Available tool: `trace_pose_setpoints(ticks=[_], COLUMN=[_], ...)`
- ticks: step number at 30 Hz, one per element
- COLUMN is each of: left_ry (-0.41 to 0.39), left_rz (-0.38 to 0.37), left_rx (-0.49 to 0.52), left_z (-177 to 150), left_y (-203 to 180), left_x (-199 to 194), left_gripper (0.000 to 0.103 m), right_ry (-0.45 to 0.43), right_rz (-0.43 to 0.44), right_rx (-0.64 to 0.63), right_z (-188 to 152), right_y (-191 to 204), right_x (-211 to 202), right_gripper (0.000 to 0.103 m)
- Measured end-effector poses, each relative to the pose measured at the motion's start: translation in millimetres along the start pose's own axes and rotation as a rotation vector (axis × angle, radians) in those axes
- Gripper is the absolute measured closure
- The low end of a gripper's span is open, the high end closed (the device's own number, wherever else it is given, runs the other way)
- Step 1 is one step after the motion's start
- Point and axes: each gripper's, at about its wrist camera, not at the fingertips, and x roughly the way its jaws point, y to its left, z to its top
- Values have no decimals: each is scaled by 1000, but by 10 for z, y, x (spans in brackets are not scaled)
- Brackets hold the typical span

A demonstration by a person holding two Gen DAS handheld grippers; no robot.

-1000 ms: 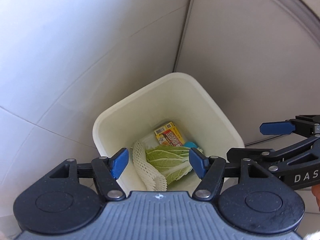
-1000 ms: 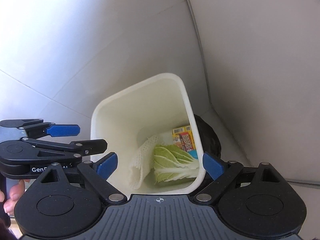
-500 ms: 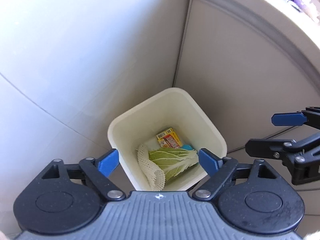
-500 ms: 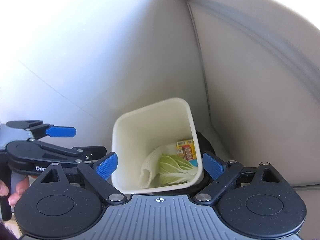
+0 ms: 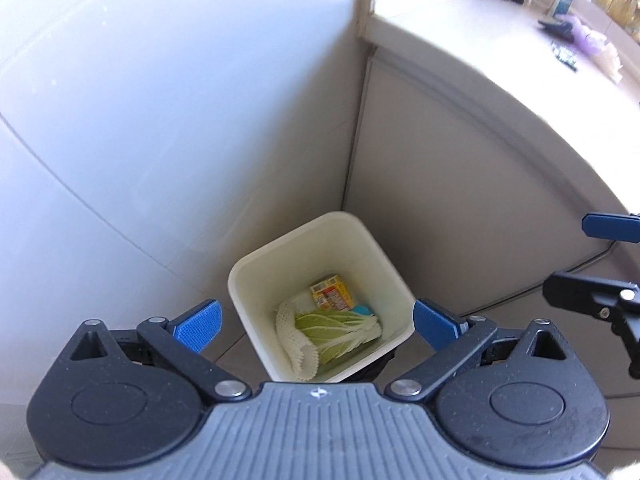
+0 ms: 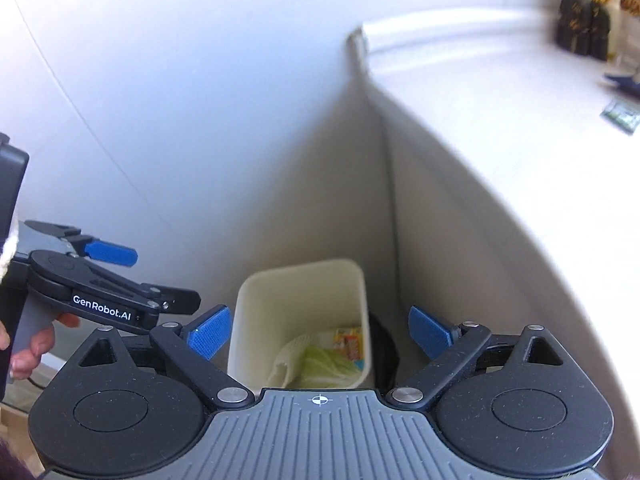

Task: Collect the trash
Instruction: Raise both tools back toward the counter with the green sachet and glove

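Observation:
A cream waste bin [image 5: 248,276] [image 6: 248,320] stands on the floor in the corner between the wall and a cabinet. Inside lie a green cabbage leaf [image 5: 336,332] [image 6: 324,364], a white foam net [image 5: 296,344] [image 6: 286,358], a yellow-red snack packet [image 5: 332,296] [image 6: 348,342] and a bit of blue. My left gripper [image 5: 316,322] is open and empty, high above the bin. My right gripper [image 6: 320,334] is open and empty, also high above it. Each gripper shows at the edge of the other's view: the right one [image 5: 600,264], the left one [image 6: 120,276].
A white counter [image 5: 500,60] [image 6: 500,92] runs along the right, above a cabinet front [image 5: 460,200]. Dark bottles [image 6: 580,28], a small green packet [image 6: 620,114] and other blurred items sit on its far end. A white wall [image 5: 160,120] is at left. A dark thing [image 6: 384,356] sits behind the bin.
Both grippers have risen well away from the bin, which now looks smaller. The counter top has come into view. Both stay open and empty.

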Motion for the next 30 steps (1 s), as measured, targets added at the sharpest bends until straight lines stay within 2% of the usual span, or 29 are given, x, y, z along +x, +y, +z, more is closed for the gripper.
trace_pose_setpoints(ticks=[6, 12, 22, 30], left_ry=[-49, -103, -194, -278], left_rz=[-23, -59, -140, -215], left_rx=[30, 100, 250, 378], left_z=[231, 627, 1380, 1943], left_y=[-276, -699, -1630, -2404], left_x=[-200, -272, -174, -9], left_gripper=[1, 1, 1, 1], right_ry=[-77, -143, -239, -306], right_rz=[-58, -134, -261, -364], right_rx=[9, 33, 101, 179], right_z=[175, 346, 680, 926], right_y=[-330, -812, -1827, -2849], right_x=[-387, -701, -1069, -1205], right_gripper=[5, 5, 4, 4])
